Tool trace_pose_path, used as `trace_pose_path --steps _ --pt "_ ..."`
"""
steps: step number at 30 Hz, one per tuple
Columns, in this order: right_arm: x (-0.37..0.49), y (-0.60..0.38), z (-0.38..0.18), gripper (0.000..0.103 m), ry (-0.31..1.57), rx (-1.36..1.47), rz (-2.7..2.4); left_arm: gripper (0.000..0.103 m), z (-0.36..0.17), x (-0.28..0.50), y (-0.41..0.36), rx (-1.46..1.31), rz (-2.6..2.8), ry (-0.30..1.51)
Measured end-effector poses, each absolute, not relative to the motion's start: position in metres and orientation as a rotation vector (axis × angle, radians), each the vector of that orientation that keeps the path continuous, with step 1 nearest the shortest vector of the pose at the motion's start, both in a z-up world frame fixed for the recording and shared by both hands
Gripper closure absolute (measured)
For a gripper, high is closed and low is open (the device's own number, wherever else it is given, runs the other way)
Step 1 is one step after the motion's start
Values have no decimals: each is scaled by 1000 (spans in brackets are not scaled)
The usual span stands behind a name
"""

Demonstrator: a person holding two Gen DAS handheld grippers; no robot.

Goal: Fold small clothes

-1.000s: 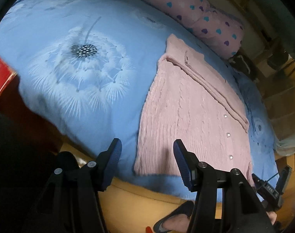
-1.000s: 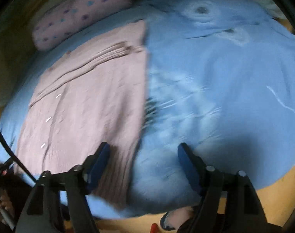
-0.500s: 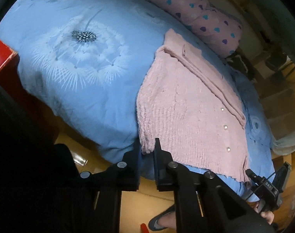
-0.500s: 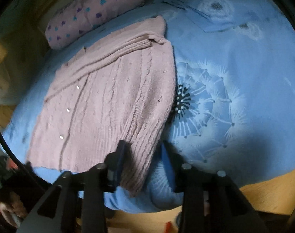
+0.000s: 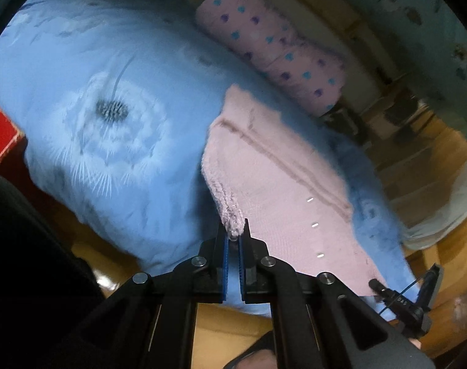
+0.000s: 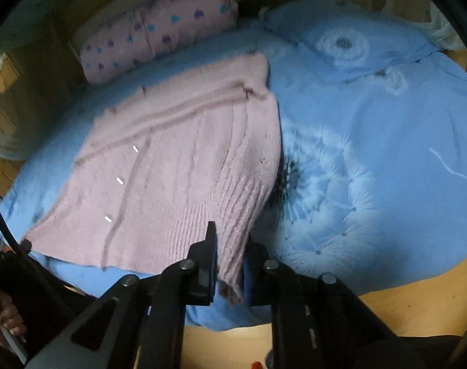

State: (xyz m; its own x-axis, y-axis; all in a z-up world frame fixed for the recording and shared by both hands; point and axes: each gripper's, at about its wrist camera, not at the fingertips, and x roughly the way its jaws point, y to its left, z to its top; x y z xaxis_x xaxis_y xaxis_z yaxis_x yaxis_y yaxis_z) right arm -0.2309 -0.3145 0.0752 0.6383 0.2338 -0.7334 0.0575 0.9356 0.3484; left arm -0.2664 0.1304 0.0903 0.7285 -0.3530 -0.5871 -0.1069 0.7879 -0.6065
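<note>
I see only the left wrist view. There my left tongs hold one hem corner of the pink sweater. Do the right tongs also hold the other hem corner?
Observer: Yes. The right tongs are shut on the other hem corner of the pink sweater.
Operator: Is that side lifted from the bed?
Observer: Near the tongs, yes. The edge is raised, with a dark shadow under it on the blue cover.
Operator: What lies beyond that side?
Observer: A blue pillow with a dandelion print, at the far end of the bed.
</note>
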Motion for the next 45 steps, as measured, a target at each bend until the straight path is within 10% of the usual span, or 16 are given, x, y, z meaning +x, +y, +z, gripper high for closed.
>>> trace_pose_path --steps 27,45 --pt "-308 -338 127 91 666 616 287 103 155 -341 132 -652 -238 612" --pt "-115 -369 153 91 708 624 234 103 158 -137 155 -629 -155 653"
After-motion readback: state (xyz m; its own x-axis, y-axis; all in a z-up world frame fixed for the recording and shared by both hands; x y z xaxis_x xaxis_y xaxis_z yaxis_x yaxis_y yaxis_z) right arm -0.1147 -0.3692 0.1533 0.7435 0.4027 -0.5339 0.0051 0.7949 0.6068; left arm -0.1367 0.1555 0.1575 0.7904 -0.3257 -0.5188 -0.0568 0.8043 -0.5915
